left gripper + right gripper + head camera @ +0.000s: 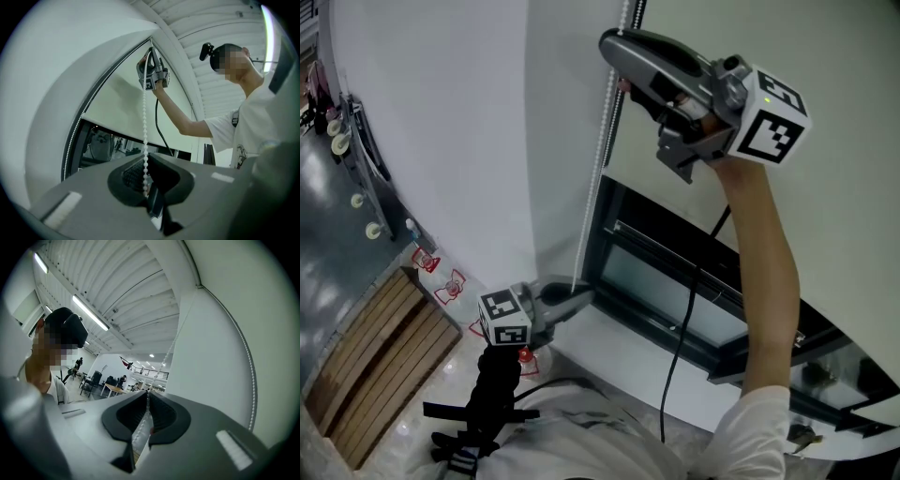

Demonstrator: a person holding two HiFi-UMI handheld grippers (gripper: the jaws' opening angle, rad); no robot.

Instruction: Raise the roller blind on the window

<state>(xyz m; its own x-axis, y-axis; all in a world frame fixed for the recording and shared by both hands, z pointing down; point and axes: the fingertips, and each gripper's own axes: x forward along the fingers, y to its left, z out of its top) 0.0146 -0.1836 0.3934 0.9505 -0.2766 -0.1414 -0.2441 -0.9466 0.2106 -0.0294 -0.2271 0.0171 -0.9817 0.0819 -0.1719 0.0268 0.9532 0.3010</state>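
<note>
The pale roller blind [834, 66] covers the upper window; dark glass [661, 272] shows below its bottom edge. A white bead chain [598, 159] hangs straight down the window's left side. My right gripper [616, 49] is raised high at the top of the chain. In the right gripper view its jaws are shut [147, 393] on the chain [164, 363]. My left gripper [584, 296] sits low by the sill, level, and shut [146, 161] on the chain's lower part [144, 117]. From there the right gripper [151, 51] shows overhead against the blind [117, 108].
A white wall [459, 141] borders the window on the left. The white sill [609, 352] runs below the dark frame. A black cable [675, 347] hangs from the right gripper across the glass. Wooden slats [375, 356] and red floor markers [441, 277] lie far below.
</note>
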